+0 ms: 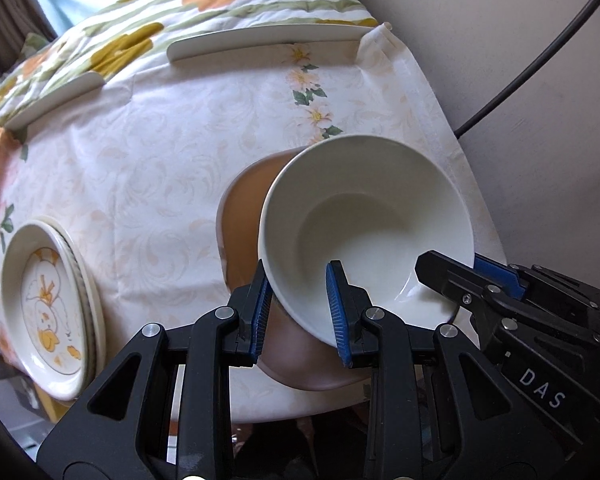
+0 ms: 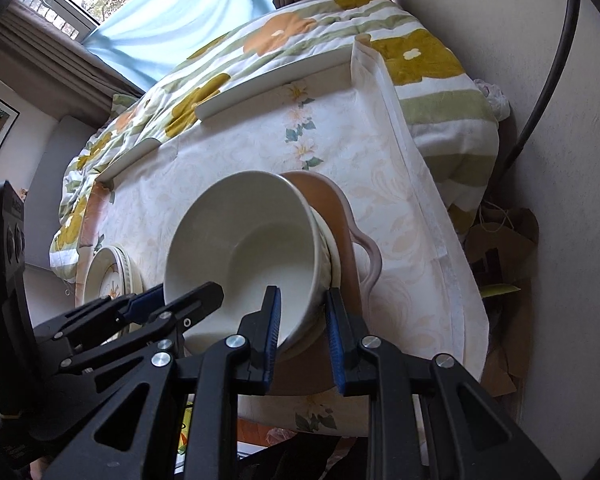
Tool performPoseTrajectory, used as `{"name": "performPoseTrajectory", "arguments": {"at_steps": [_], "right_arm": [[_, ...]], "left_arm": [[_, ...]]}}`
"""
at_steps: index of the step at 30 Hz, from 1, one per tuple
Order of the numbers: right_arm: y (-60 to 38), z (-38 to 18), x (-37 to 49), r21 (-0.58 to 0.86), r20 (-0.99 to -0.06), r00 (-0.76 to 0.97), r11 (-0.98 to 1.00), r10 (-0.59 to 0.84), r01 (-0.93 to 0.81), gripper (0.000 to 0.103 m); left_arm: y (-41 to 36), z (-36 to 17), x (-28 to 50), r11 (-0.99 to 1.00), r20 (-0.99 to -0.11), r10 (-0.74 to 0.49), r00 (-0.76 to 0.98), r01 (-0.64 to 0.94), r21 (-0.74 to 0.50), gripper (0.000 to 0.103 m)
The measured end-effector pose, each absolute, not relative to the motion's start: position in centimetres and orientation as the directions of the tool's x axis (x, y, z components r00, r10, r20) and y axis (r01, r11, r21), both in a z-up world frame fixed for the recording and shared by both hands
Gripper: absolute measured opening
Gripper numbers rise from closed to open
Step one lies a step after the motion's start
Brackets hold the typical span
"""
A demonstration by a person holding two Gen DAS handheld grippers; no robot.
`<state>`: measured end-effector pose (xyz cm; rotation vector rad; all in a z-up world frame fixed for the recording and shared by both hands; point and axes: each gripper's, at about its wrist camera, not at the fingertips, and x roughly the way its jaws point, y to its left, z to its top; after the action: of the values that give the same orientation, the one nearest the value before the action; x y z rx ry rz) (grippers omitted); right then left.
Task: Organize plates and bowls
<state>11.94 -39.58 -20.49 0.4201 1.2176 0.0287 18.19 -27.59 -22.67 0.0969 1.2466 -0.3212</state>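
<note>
A white bowl point(image 1: 364, 224) sits tilted inside a brown-pink handled dish point(image 1: 240, 216) near the table's front right. My left gripper point(image 1: 300, 312) straddles the bowl's near-left rim, one finger outside and one inside, jaws close to the wall. My right gripper point(image 2: 302, 332) straddles the bowl's point(image 2: 252, 248) near-right rim the same way; a second ribbed bowl point(image 2: 327, 252) nests under it in the dish point(image 2: 340, 216). The right gripper shows in the left wrist view point(image 1: 452, 280). A stack of chick-patterned plates point(image 1: 52, 304) lies at the front left.
The table has a floral cloth point(image 1: 160, 160). White strips point(image 1: 260, 40) hold its far edge against a flowered quilt point(image 2: 284, 40). A wall and black cable point(image 1: 540, 60) are on the right. Paper bags point(image 2: 504, 248) lie below the table's right side.
</note>
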Motion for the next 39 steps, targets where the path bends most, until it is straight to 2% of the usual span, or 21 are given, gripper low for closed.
{"name": "performPoseTrajectory", "arguments": {"at_steps": [9, 20, 27, 30, 31, 32, 34, 35, 36, 39], "right_arm": [[-38.5, -20.4, 11.8, 0.249, -0.911, 0.366, 0.961, 0.189, 0.124, 0.021], [-38.4, -20.0, 11.5, 0.251, -0.906, 0.377, 0.961, 0.192, 0.114, 0.02], [-39.2, -15.4, 10.4, 0.271, -0.856, 0.474, 0.96, 0.208, 0.067, 0.021], [-39.4, -13.5, 10.0, 0.271, -0.84, 0.498, 0.962, 0.217, 0.039, 0.021], [-39.5, -13.0, 9.8, 0.27, -0.835, 0.505, 0.963, 0.218, 0.031, 0.021], [-39.6, -12.6, 9.5, 0.272, -0.83, 0.512, 0.962, 0.221, 0.025, 0.023], [-39.8, -12.1, 9.0, 0.284, -0.82, 0.523, 0.959, 0.233, 0.019, 0.054], [-40.0, -12.0, 8.8, 0.285, -0.818, 0.526, 0.958, 0.234, 0.016, 0.086], [-40.1, -11.9, 8.6, 0.276, -0.818, 0.529, 0.961, 0.225, 0.017, 0.101], [-40.5, -12.6, 8.1, 0.197, -0.86, 0.482, 0.98, 0.166, 0.014, 0.101]], "left_arm": [[-27.4, -22.6, 18.1, 0.952, -0.939, -0.15, 0.309, 0.303, -0.053, 0.025], [-26.6, -22.3, 17.7, 0.953, -0.925, -0.205, 0.321, 0.28, -0.114, 0.025], [-25.0, -17.8, 16.8, 0.955, -0.882, -0.216, 0.419, 0.28, -0.101, 0.025], [-24.0, -15.3, 15.8, 0.945, -0.84, -0.264, 0.473, 0.302, -0.127, 0.025], [-23.8, -14.7, 15.5, 0.945, -0.834, -0.261, 0.486, 0.306, -0.117, 0.03], [-23.7, -14.3, 15.2, 0.946, -0.834, -0.248, 0.494, 0.308, -0.099, 0.037], [-23.5, -13.8, 14.7, 0.954, -0.835, -0.205, 0.51, 0.297, -0.053, 0.1], [-23.2, -13.6, 14.4, 0.956, -0.83, -0.19, 0.525, 0.291, -0.035, 0.103], [-22.9, -13.4, 13.9, 0.955, -0.826, -0.187, 0.532, 0.296, -0.025, 0.103], [-22.2, -14.0, 13.3, 0.948, -0.849, -0.173, 0.499, 0.319, -0.006, 0.103]]}}
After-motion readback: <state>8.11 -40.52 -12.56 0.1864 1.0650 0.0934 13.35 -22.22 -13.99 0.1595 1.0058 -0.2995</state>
